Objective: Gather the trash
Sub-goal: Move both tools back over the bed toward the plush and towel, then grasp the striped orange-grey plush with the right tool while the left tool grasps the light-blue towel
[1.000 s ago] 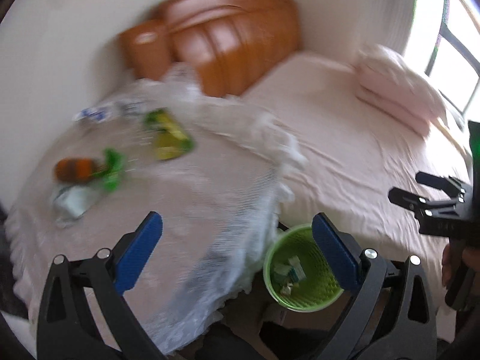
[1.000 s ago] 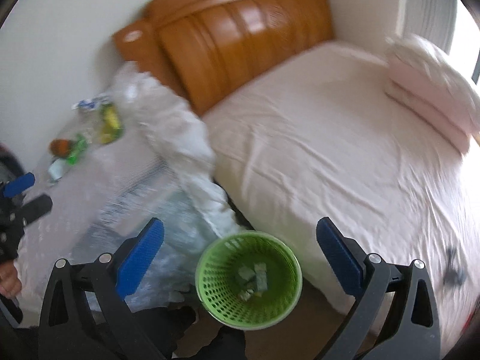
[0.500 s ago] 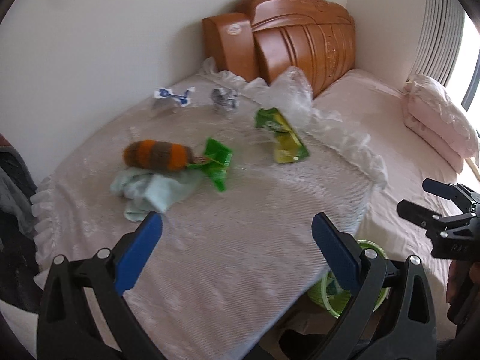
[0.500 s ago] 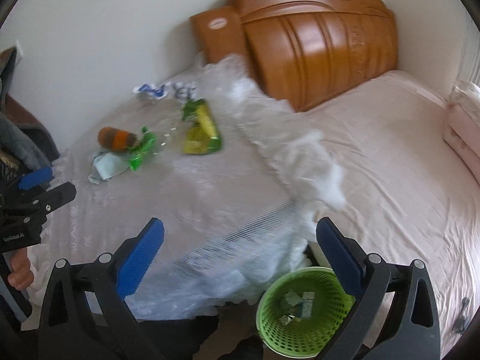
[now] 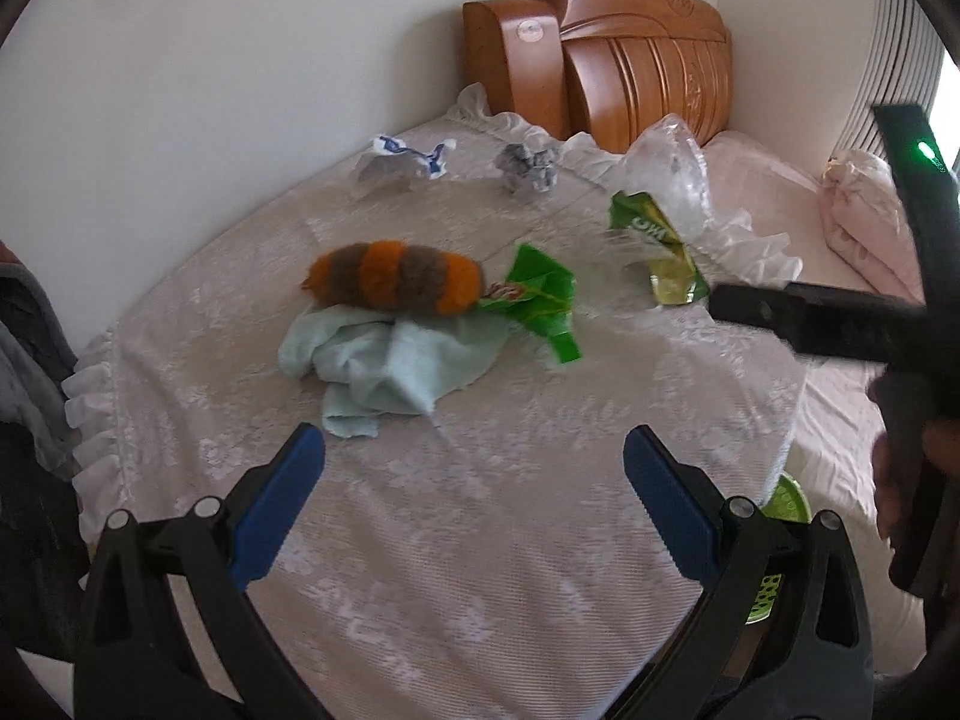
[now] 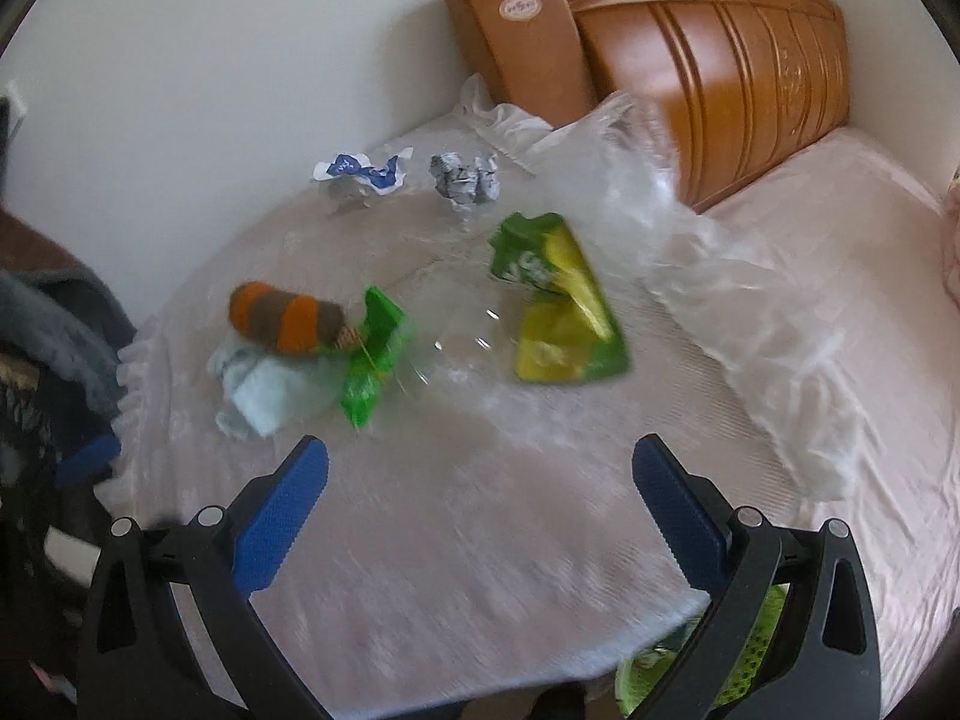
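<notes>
Trash lies on a lace-covered table [image 5: 480, 540]: a green-yellow snack bag [image 5: 660, 252] [image 6: 558, 306], a small green wrapper [image 5: 540, 300] [image 6: 372, 354], a crumpled grey paper ball [image 5: 528, 168] [image 6: 465, 180], a blue-white wrapper [image 5: 408, 159] [image 6: 363, 174] and clear plastic [image 5: 666, 162]. My left gripper [image 5: 474, 510] is open and empty above the table's near part. My right gripper [image 6: 480, 516] is open and empty; it also shows in the left wrist view [image 5: 810, 318] at the right, near the snack bag.
An orange-brown striped plush [image 5: 393, 282] lies on a pale blue cloth [image 5: 384, 360]. A green mesh bin [image 5: 780, 516] [image 6: 750, 660] stands below the table's right edge. A bed [image 6: 870, 300] with a wooden headboard [image 6: 720, 60] lies to the right.
Both grippers have swung left from the bin and the bed to over the table. The right gripper has come closer to the snack bag. Both stay open.
</notes>
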`<move>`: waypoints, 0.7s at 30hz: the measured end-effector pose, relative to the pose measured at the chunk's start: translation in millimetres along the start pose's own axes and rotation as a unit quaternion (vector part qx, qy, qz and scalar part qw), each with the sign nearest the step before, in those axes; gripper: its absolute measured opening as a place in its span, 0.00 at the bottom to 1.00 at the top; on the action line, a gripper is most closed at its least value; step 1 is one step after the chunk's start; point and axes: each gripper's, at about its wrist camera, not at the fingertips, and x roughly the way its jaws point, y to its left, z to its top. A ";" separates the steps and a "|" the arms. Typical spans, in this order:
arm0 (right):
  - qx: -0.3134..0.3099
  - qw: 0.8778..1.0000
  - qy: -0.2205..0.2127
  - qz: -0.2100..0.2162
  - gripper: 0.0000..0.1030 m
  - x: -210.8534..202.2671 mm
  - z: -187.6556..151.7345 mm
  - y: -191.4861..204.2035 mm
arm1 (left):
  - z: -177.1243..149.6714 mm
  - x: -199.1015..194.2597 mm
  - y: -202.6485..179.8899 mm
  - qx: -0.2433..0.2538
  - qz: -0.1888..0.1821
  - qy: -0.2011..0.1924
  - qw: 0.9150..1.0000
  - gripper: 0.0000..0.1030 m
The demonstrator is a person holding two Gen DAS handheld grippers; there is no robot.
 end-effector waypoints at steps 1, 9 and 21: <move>0.005 1.000 0.002 0.001 0.98 5.5 3.2 2.8 | -0.8 1.7 4.1 0.000 -0.002 0.001 1.000 0.93; 0.024 0.999 0.007 -0.046 0.98 48.3 23.2 16.9 | -5.4 13.9 24.5 -0.003 -0.022 0.009 1.000 0.93; -0.087 0.996 -0.012 -0.006 0.93 36.0 37.4 77.8 | -8.2 21.9 56.4 -0.028 -0.019 0.004 0.999 0.93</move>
